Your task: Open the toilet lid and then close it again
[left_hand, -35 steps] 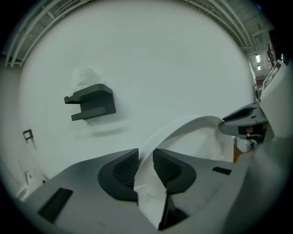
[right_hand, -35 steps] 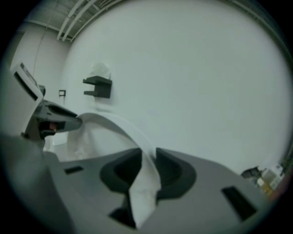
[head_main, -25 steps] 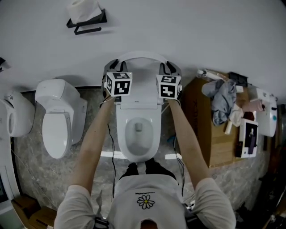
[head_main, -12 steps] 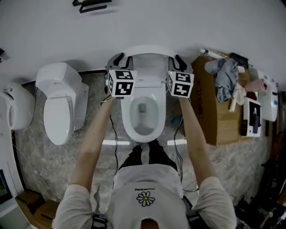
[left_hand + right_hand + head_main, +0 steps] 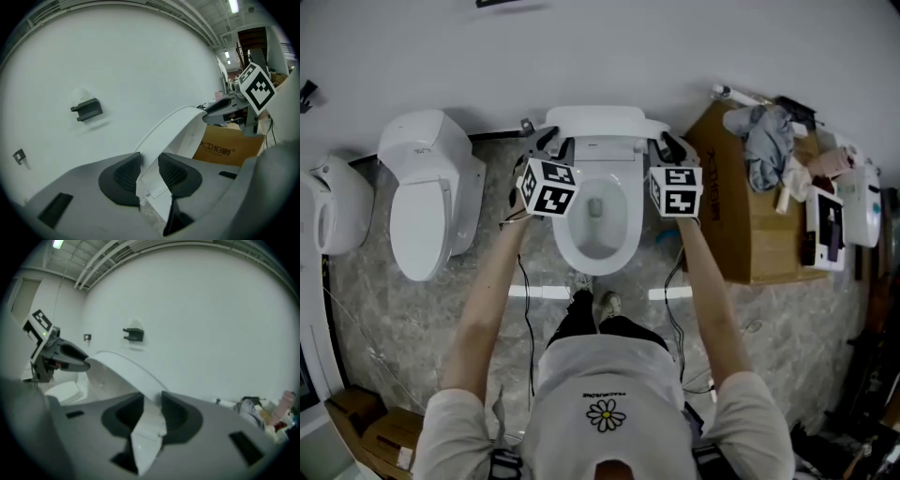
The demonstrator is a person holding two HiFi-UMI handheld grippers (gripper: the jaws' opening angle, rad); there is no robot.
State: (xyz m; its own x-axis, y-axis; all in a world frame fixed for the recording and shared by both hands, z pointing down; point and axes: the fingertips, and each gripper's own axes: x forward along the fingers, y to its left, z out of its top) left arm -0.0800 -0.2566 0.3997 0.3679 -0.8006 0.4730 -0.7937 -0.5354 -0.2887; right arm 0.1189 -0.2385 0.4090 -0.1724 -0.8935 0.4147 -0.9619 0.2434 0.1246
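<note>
Now outstretched, left gripper and right gripper pinch lid, fingers opening.

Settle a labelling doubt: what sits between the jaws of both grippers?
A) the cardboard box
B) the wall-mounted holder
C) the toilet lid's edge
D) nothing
C: the white edge of the toilet lid runs between the jaws of the left gripper and of the right gripper, and both pairs of jaws have just been opening.
</note>
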